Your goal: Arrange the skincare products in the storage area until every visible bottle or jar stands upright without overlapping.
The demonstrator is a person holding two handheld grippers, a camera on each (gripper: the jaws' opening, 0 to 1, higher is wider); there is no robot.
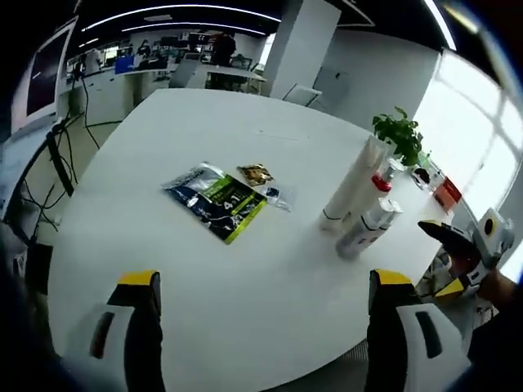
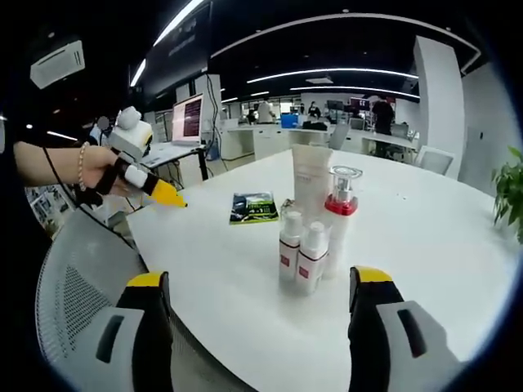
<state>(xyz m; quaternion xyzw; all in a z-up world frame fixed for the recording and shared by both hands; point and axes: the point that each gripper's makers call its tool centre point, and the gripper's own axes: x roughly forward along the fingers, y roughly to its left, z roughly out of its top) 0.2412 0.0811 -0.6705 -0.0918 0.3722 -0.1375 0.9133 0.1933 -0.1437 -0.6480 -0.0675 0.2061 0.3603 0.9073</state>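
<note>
Left gripper view. Your left gripper (image 1: 260,327) hangs above the near edge of the white table (image 1: 163,163), its yellow-tipped jaws set wide apart with nothing between them. A green-and-blue packet (image 1: 216,202) and a small clear sachet (image 1: 263,178) lie flat at mid-table, well apart from the skincare group at the right: a tall white tube (image 1: 353,186) and a white spray bottle (image 1: 368,226) beside it. Your right gripper (image 1: 458,245) enters from the right, off the table edge.

Right gripper view. Your right gripper (image 2: 257,327) is level and aimed at the cluster, jaws spread and empty. Two small white bottles (image 2: 301,255) stand touching, just before the red-collared pump bottle (image 2: 340,208) and the tube; all appear upright here. Your left gripper (image 2: 151,186) is held out at the left, clear of the table.

Before closing on anything, judge whether the touching pair needs separating; if so, approach one bottle low on its body and slide it sideways, keeping the neighbours from toppling.
</note>
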